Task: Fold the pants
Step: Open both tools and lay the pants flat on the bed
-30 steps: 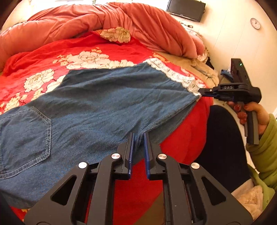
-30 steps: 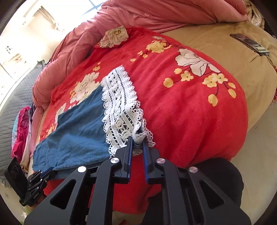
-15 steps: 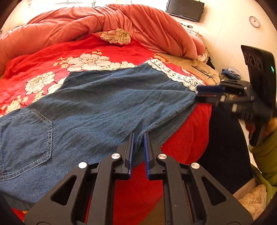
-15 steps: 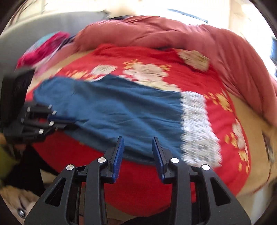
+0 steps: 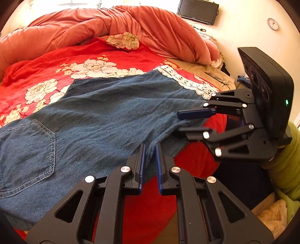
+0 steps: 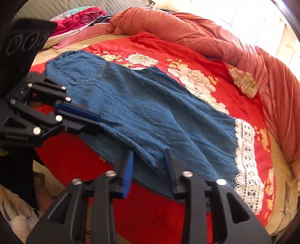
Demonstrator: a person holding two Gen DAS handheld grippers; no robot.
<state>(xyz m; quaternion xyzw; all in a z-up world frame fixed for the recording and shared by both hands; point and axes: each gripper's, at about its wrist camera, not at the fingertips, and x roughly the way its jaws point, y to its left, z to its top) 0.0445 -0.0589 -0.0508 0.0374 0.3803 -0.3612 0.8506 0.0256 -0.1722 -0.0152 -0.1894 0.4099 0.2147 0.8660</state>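
Blue denim pants (image 5: pixel 97 116) with a white lace hem (image 5: pixel 189 84) lie flat across the red flowered bedspread, back pocket (image 5: pixel 26 148) at the left; they also show in the right wrist view (image 6: pixel 150 112). My left gripper (image 5: pixel 149 150) is shut on the near edge of the pants. My right gripper (image 6: pixel 150 155) is open, its jaws standing either side of a fold of the pant leg's near edge. It shows from the left wrist view (image 5: pixel 179 121), and the left gripper shows in the right wrist view (image 6: pixel 97 122).
The red flowered bedspread (image 5: pixel 56 62) covers the bed. A bunched salmon duvet (image 5: pixel 112 20) lies along the far side. Pink clothes (image 6: pixel 75 20) are piled at the far corner. A wall TV (image 5: pixel 197 11) and clock (image 5: pixel 272 24) are behind.
My right gripper let go of the lace hem, opened, swung round and moved left along the near edge to the pant leg. My left gripper stayed shut on the edge.
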